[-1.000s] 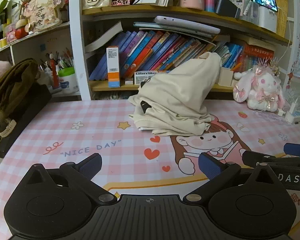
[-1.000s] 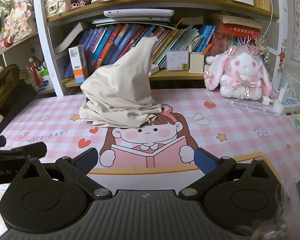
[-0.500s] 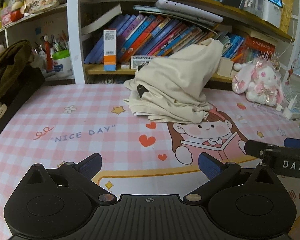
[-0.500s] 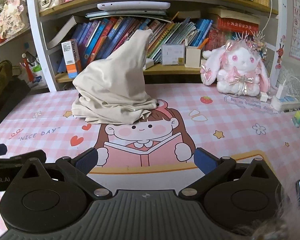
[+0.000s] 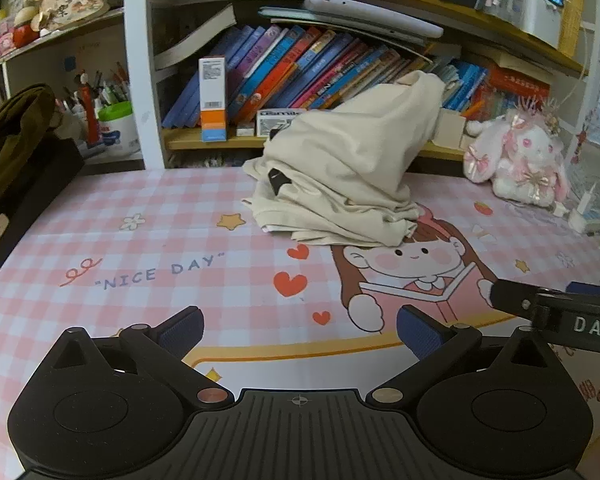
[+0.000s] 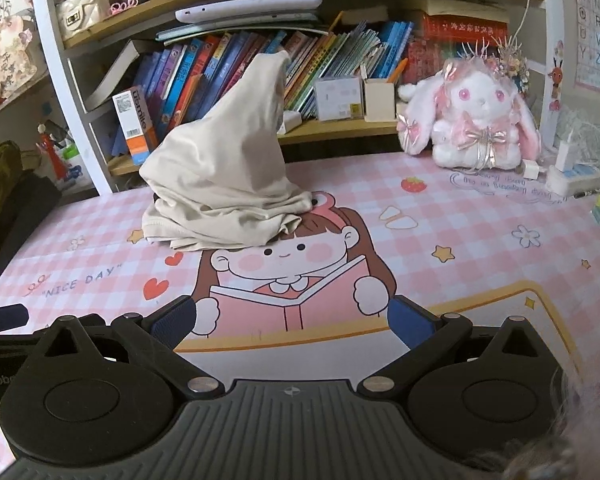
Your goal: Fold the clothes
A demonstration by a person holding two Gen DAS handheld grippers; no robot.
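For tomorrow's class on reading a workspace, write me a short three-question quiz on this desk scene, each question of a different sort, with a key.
1. True or false: the left gripper is shut on the beige garment.
2. Multiple choice: where does the beige garment lie?
A. heaped on the pink desk mat, its peak leaning toward the bookshelf
B. spread flat across the mat
C. draped over the plush bunny
3. Fill in: the right gripper hovers with its jaws ____.

Key: 1 false; 2 A; 3 open

one beige garment [image 6: 224,168], one plush rabbit [image 6: 476,120], two hand-held grippers [image 5: 300,330] [image 6: 292,322]
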